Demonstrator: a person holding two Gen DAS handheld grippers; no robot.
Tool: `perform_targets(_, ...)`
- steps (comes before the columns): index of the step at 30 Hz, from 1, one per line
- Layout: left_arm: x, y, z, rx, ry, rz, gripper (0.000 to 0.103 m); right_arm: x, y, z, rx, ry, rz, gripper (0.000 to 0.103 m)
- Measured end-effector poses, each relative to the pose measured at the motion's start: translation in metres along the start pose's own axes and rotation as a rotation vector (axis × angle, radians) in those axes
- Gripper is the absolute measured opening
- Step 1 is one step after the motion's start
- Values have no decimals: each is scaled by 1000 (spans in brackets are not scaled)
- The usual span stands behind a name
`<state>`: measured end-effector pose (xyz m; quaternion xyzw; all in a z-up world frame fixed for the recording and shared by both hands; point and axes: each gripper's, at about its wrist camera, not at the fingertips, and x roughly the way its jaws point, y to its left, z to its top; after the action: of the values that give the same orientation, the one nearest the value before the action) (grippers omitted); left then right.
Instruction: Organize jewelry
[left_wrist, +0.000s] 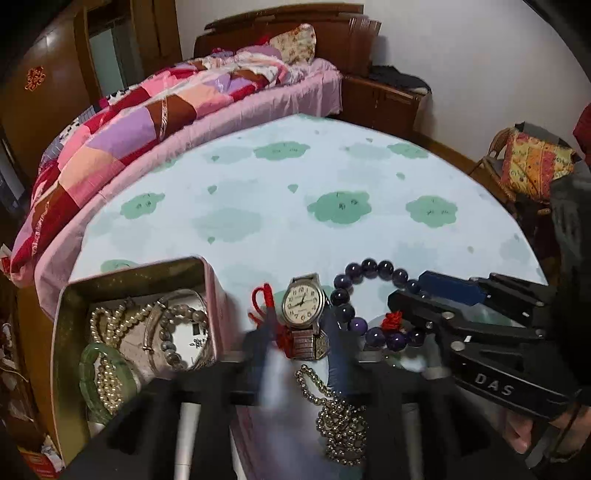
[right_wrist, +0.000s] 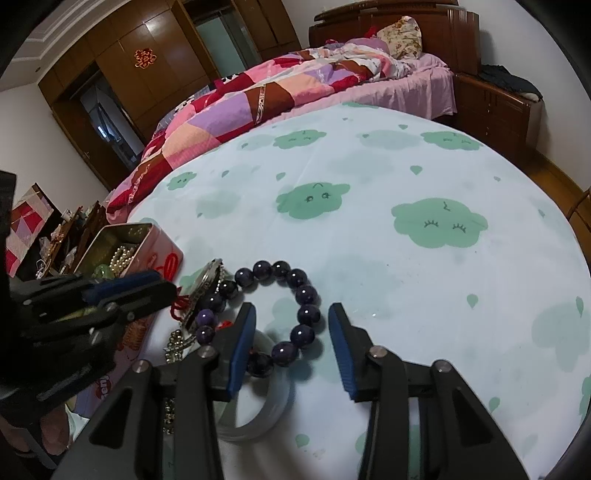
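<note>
In the left wrist view my left gripper (left_wrist: 293, 332) is open, its blurred fingers (left_wrist: 258, 343) standing either side of a metal-band watch (left_wrist: 303, 303) and a red knotted cord (left_wrist: 264, 295) on the cloth. Below the watch lies a small-bead chain (left_wrist: 336, 417). In the right wrist view my right gripper (right_wrist: 291, 339) is open and straddles the near side of a dark purple bead bracelet (right_wrist: 306, 293); its pads do not touch the beads. A pale translucent bangle (right_wrist: 258, 413) lies under its left finger. The open tin (left_wrist: 70, 295) holds pearls, a green bangle (left_wrist: 86, 365) and bead bracelets.
A cloud-print cloth (right_wrist: 406, 166) covers the round table, and the tin (right_wrist: 162, 251) sits at its left edge. Beyond it are a bed with a patchwork quilt (right_wrist: 258, 92) and a wooden wardrobe (right_wrist: 122, 74). A chair with a cushion (left_wrist: 532, 166) is at right.
</note>
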<state>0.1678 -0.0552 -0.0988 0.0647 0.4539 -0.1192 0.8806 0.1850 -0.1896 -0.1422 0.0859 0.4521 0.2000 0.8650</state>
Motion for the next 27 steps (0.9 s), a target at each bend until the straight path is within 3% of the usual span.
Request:
perform_targets(1, -3, 0, 0, -2, -18, 15, 69, 0, 0, 0, 1, -2, 1, 44)
perform_targets(2, -7, 1, 0, -7, -40, 28, 71, 0, 0, 0, 4, -2, 3, 44)
perform_targets(3, -8, 2, 0, -7, -50, 13, 71, 0, -2, 0, 6, -1, 5, 43)
perform_targets(5, -8, 4, 1, -19, -43, -15, 71, 0, -3, 0, 8, 0, 16, 26)
perform_targets(7, -6, 4, 3, -18, -40, -4, 71, 1, -5, 0, 9, 3, 11, 17)
perform_targets(12, 7, -5, 7, 21, -3, 33, 70, 1, -9, 0, 26, 4, 29, 17)
perform_targets(14, 13, -5, 10, 17, 23, 35, 57, 0, -9, -1, 25, 2, 31, 17)
perform_targets(16, 19, -4, 11, 17, 49, 39, 55, -1, -9, -1, 22, -1, 30, 17)
perform_targets(18, 23, -3, 11, 8, 65, 45, 45, -1, -8, -1, 18, -3, 28, 17)
perform_targets(20, 26, 0, 11, -1, 83, 30, 3, -2, -8, -2, 14, -5, 29, 17)
perform_targets(27, -3, 3, 6, -15, -12, -41, 0, -10, -9, -2, 9, -40, 21, 16)
